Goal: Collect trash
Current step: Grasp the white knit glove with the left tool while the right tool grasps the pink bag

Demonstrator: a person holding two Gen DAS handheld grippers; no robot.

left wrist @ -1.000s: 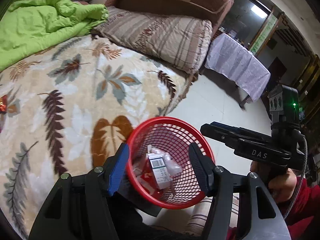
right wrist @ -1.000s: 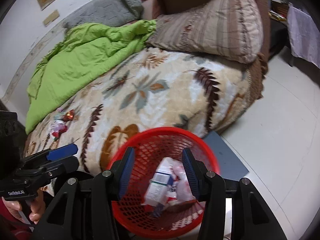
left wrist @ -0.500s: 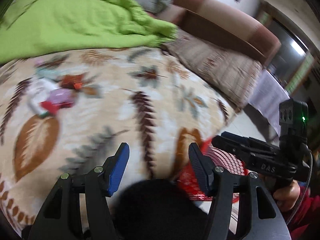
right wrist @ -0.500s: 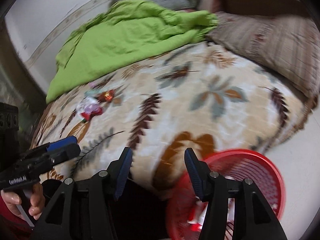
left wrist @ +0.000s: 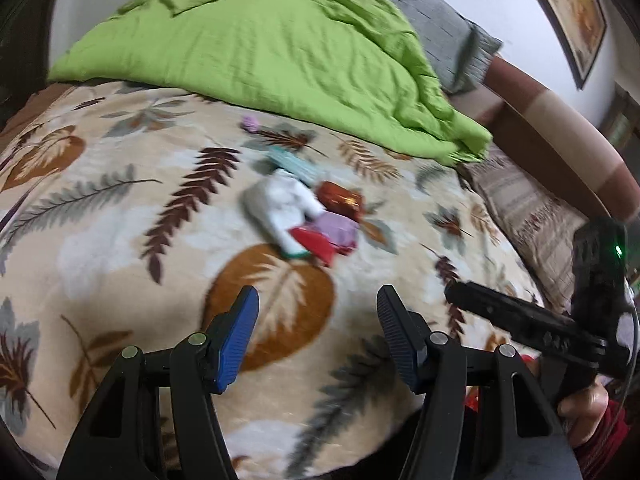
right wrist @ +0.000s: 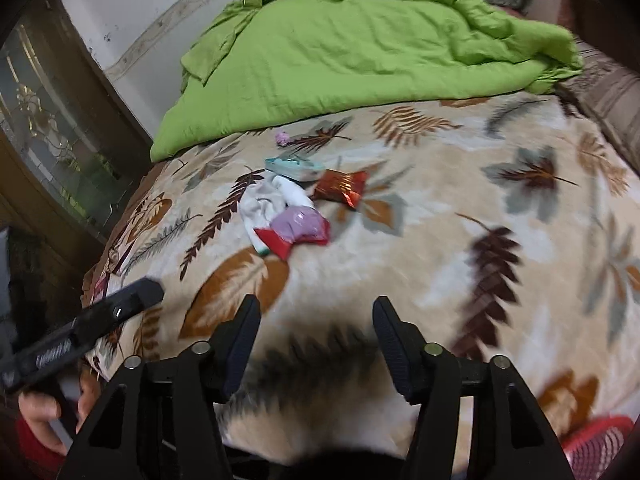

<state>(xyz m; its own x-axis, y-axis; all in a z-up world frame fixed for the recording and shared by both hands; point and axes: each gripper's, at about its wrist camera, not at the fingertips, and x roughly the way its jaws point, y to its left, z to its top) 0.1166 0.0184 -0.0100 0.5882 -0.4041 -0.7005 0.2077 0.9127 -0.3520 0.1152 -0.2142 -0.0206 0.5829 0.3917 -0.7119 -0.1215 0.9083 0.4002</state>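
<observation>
A small heap of trash lies on the leaf-patterned blanket [left wrist: 120, 240]: a white crumpled wrapper [left wrist: 276, 208] [right wrist: 260, 208], a purple and red packet [left wrist: 334, 236] [right wrist: 298, 226], a shiny red-brown candy wrapper [left wrist: 340, 198] [right wrist: 340, 186], a teal packet [right wrist: 294, 166] and a tiny pink scrap [right wrist: 283, 137]. My left gripper [left wrist: 318, 312] hovers short of the heap, open and empty. My right gripper [right wrist: 316, 320] also hangs before the heap with nothing between its opening jaws. The red mesh basket [right wrist: 600, 444] shows only at the lower right corner.
A green quilt [left wrist: 260, 48] [right wrist: 360, 48] is bunched at the back of the bed. A striped pillow [left wrist: 532, 208] and brown headboard lie to the right. A dark wooden cabinet [right wrist: 52, 152] stands left of the bed. A hand [left wrist: 584, 404] in a red sleeve holds the other gripper.
Both grippers have swung away from the red basket toward the heap of trash on the blanket. The right jaws have widened. The basket has slipped almost out of view.
</observation>
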